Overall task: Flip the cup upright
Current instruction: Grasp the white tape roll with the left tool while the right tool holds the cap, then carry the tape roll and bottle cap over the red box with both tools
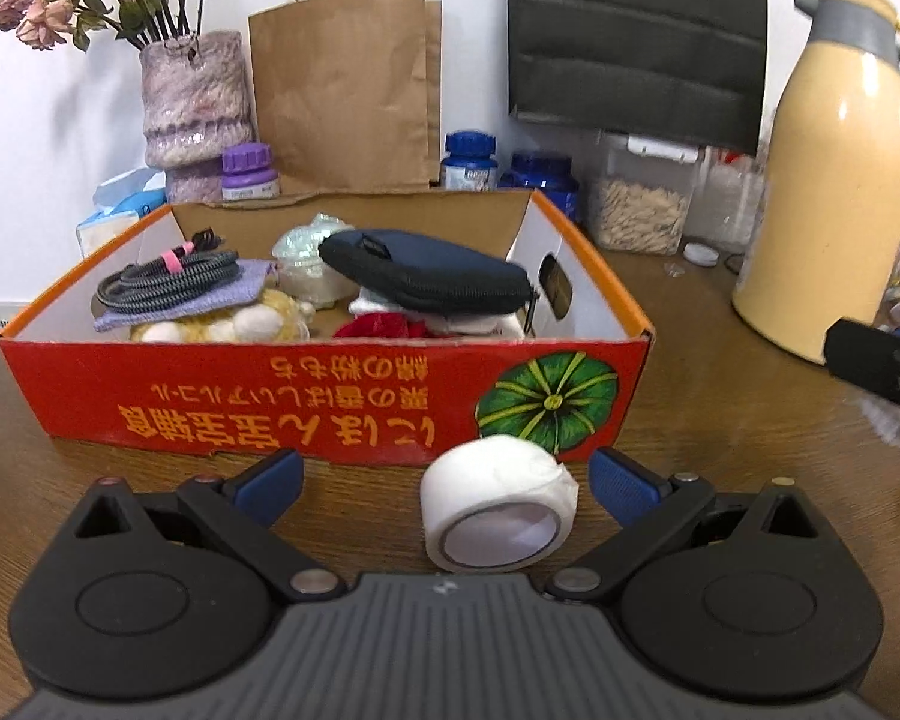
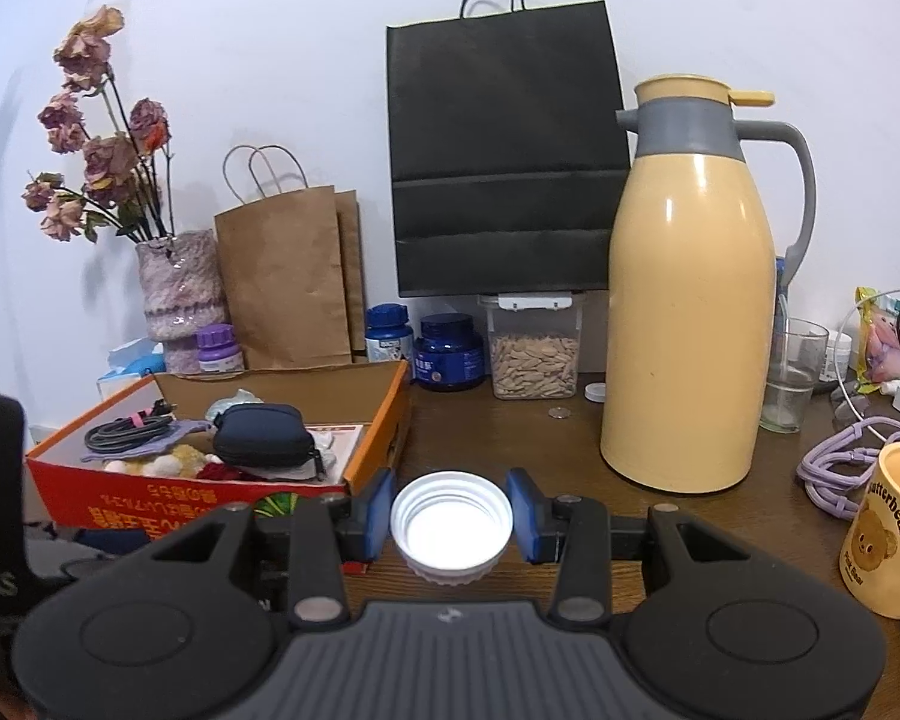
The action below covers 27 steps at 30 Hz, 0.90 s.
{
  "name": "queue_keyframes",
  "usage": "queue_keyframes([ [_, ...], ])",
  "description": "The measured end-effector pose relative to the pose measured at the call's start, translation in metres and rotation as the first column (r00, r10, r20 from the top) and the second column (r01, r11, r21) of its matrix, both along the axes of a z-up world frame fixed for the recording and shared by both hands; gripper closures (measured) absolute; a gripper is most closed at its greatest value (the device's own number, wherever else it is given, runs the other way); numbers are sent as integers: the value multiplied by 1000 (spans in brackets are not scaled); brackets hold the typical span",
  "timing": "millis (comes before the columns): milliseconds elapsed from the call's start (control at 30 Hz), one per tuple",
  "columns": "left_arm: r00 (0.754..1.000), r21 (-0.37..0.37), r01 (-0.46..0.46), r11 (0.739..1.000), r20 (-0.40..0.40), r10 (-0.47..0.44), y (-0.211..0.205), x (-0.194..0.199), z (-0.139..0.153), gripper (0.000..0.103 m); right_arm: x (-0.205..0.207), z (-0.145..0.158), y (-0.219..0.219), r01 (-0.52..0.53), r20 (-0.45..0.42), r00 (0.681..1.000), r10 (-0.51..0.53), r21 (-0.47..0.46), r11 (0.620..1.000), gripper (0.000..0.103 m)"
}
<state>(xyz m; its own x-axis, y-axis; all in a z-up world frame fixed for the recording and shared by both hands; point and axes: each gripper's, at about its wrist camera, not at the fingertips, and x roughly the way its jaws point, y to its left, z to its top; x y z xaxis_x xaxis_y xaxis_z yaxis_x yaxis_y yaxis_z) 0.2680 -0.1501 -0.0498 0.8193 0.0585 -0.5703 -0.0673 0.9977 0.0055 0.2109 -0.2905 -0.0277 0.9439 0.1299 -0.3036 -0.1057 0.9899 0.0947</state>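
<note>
A small white ribbed cup (image 2: 451,525) sits between the blue pads of my right gripper (image 2: 451,516), which is shut on its sides. Its open mouth faces up and toward the camera, just above the wooden table (image 2: 570,450). My left gripper (image 1: 447,480) stands wide open low over the table. A white cylinder (image 1: 498,504) lies on its side between the left fingers, nearer the right pad (image 1: 621,483), touching neither. Its round end faces the camera. Part of my right gripper (image 1: 879,369) shows at the right edge of the left wrist view.
A red cardboard box (image 1: 330,402) of cables and pouches stands just beyond the left gripper. A tall yellow thermos (image 2: 690,300), a glass (image 2: 795,372), a purple cable (image 2: 834,468) and a yellow mug (image 2: 888,540) crowd the right. Paper bags, jars and a vase line the wall.
</note>
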Motion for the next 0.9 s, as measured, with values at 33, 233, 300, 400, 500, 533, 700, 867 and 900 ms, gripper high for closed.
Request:
queue_keyframes([
  [33,1000,2,-4,1000,-6,4,-1,2,-2,0,2,-1,0,4,-4,1000,-4,0,1000,64],
  [233,1000,-17,-5,1000,-9,4,0,7,-6,3,9,-7,-1,23,-26,999,-22,6,1000,64],
  [300,1000,-23,3,1000,-16,-4,1,8,-7,15,11,-9,0,23,-33,999,-23,4,1000,64],
  [400,999,-53,23,998,-43,-25,3,11,-10,47,13,-11,2,20,-40,999,-20,-1,1000,64],
  [500,998,-67,28,997,-47,-31,5,11,-10,47,13,-12,3,19,-44,999,-19,-3,1000,64],
  [533,998,-68,30,997,-46,-33,6,10,-10,47,13,-12,3,17,-44,999,-17,-3,1000,64],
  [700,998,-55,44,997,-34,-46,8,5,-9,48,12,-13,4,10,-43,999,-10,-4,1000,64],
  [867,999,-49,54,997,-1,-55,13,-4,-3,48,10,-13,5,2,-37,999,-2,-7,1000,64],
  [900,999,-49,55,997,4,-54,15,-6,-2,48,10,-13,5,0,-36,999,0,-8,1000,64],
])
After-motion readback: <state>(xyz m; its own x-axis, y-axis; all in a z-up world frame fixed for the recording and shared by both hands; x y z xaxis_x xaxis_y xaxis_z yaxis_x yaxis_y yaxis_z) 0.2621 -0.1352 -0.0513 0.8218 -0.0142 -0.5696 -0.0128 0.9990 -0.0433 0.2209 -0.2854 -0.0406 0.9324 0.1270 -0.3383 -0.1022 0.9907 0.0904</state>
